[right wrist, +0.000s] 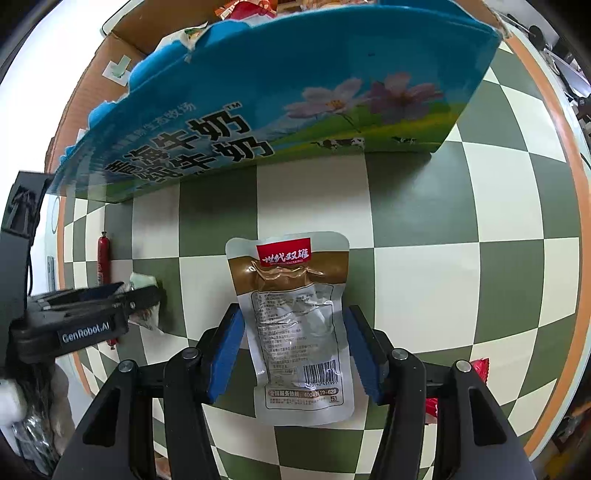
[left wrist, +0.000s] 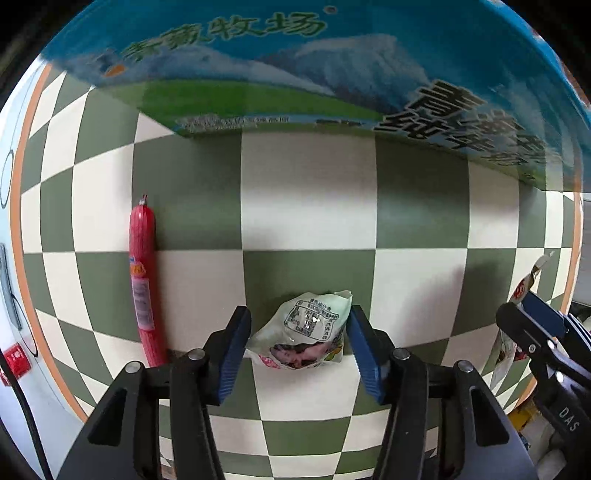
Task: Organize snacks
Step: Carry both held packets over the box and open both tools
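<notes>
A small crumpled pale snack packet [left wrist: 303, 325] with a printed label sits between the blue pads of my left gripper [left wrist: 298, 314], which is shut on it just above the checkered table. In the right wrist view, a silver and brown pouch [right wrist: 295, 332] with a red label fills my right gripper [right wrist: 293, 312], and both pads press on its sides. From the right wrist view the left gripper [right wrist: 147, 291] shows at the left with its packet. The right gripper [left wrist: 517, 306] appears at the right edge of the left wrist view. A blue and green milk carton box [right wrist: 295, 103] stands beyond both.
A red sausage stick [left wrist: 142, 277] lies on the green and cream checkered cloth [left wrist: 417, 295] left of my left gripper. The box [left wrist: 295, 74] is open, with snack packs [right wrist: 251, 9] inside. A red packet [right wrist: 480, 369] lies near the table's orange rim [right wrist: 576, 221].
</notes>
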### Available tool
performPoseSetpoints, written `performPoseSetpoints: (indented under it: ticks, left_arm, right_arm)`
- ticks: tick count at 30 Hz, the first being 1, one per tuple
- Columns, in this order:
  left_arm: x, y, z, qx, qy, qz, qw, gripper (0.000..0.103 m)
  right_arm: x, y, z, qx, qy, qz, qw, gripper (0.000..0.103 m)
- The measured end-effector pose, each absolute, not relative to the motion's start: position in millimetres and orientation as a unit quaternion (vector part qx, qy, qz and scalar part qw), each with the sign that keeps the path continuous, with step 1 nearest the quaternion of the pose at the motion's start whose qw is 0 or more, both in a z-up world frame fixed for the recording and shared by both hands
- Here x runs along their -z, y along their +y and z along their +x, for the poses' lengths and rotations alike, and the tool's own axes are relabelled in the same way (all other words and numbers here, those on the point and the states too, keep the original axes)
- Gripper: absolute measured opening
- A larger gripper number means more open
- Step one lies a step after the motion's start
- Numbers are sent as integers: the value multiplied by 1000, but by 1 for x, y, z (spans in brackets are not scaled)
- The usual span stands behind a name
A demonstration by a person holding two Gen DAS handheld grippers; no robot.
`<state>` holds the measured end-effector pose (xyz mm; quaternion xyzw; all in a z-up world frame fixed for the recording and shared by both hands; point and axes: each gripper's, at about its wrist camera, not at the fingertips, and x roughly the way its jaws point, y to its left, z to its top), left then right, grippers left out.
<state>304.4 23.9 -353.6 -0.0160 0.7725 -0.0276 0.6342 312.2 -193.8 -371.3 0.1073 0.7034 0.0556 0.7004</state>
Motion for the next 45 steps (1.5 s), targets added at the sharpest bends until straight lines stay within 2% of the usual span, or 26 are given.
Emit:
performPoseSetpoints:
  ticks: [11,19,24,30,35,38,39,40,41,43,45]
  left_arm:
    - [317,23,278,58,755,-58,650,50]
    - [190,7,301,106,678,-91,721,50]
    - [141,4,366,127,644,-100,748,50]
    - [139,0,438,108,631,-85,764,51]
    - [168,-1,476,91,653,-74,748,55]
    - [184,0,491,71,669,-66,737,53]
    - [188,-2,496,75,674,-62,732,53]
    - [189,-3,498,76,675,-58,731,55]
    - [191,-4,501,76,676,-53,731,58]
    - [194,-7,503,83,678,-46,729,82]
    - [193,-8,502,91,677,-47,729,85]
  right_arm:
    - [339,-196,304,-76,688,113,713,59]
    - [255,-203,302,-121,647,138,740,59]
    - [195,-211,328,-140,608,158,765,59]
    - [171,-212,400,-122,585,141,790,59]
    - [192,-212,461,-95,592,125,791,59]
    - [209,-215,488,-80,606,121,782,60]
    - [214,-215,495,-75,613,121,777,65]
    - [220,-218,503,-61,621,118,772,73]
    - [224,-218,509,-60,626,115,769,88]
    - [230,-221,515,-55,630,108,767,89]
    - [232,-221,518,-52,631,98,767,89]
